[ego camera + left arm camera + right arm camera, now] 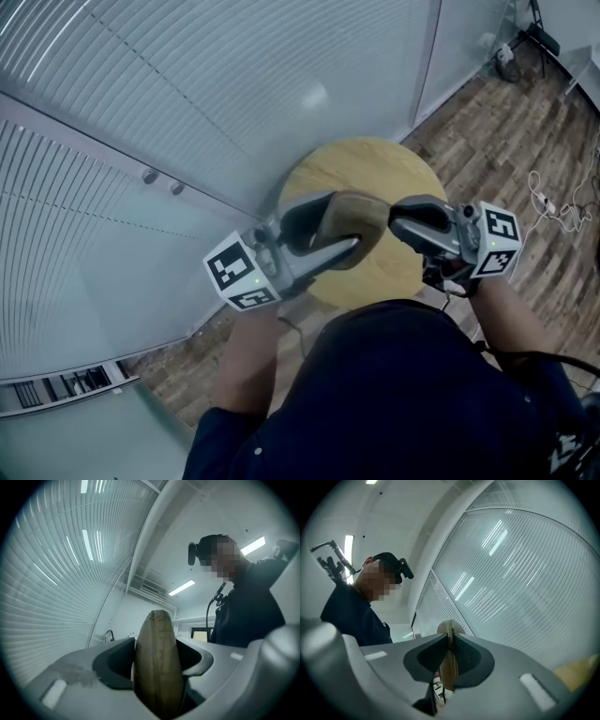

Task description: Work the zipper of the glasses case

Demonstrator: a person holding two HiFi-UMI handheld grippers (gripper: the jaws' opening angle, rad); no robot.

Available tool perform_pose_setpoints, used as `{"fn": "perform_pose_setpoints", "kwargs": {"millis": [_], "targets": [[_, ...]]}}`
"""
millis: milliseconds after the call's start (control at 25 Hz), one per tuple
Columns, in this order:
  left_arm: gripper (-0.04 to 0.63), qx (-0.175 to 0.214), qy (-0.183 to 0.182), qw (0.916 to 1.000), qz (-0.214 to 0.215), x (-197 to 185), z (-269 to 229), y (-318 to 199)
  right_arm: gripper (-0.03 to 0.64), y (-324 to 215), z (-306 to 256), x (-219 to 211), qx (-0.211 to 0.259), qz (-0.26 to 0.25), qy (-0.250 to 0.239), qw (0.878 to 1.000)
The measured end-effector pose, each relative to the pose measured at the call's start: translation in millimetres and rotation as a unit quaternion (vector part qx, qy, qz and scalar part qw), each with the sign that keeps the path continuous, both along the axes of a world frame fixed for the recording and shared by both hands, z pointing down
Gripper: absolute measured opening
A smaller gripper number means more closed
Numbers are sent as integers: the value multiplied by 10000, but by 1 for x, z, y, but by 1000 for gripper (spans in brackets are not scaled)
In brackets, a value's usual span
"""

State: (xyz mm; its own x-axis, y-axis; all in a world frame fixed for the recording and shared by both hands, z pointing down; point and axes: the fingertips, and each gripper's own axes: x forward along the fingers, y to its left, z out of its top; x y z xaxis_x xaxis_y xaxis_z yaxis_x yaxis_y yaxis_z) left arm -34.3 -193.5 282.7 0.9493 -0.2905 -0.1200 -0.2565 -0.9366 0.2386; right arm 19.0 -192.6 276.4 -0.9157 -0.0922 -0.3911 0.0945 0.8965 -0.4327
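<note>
While left tongs point(158, 648) clamp the glasses case point(157, 625), its base (cropped) hides.

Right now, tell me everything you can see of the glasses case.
The glasses case is olive-brown, rounded and fabric-like, with a seam along its edge. It is held over the round wooden table. The left tongs clamp its body edge-on; the right tongs pinch a thin part at its other end.
</note>
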Motion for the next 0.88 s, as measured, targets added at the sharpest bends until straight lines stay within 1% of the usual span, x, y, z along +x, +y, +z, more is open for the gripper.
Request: {"fn": "perform_pose_setpoints", "kwargs": {"millis": [80, 160, 280, 360, 480, 600, 880], "targets": [[275, 1, 2, 10000, 11, -2, -1, 2, 35, 2, 0, 0, 1, -51, -56, 10000], [275, -8, 126, 9999, -44, -3, -2, 2, 18, 1, -2, 5, 70, -3, -193, 9998], [275, -11, 378, 9992, -126, -3, 0, 1, 15, 4, 0, 10, 319, 68, -268, 9991], [273, -82, 594, 9981, -114, -4, -4, 1, 15, 6, -4, 9, 460, 31, -261, 9986], [270, -232, 892, 9957, -38, -5, -13, 3, 14, 10, -13, 8, 571, -25, -292, 9979], [270, -315, 1081, 9936, -3, -5, -13, 5, 14, 12, -14, 9, 629, -11, -335, 9975], [268, -239, 1399, 9898, -90, -9, -22, 5, 14, 18, -21, 8, 833, -1, -345, 9959]]}}
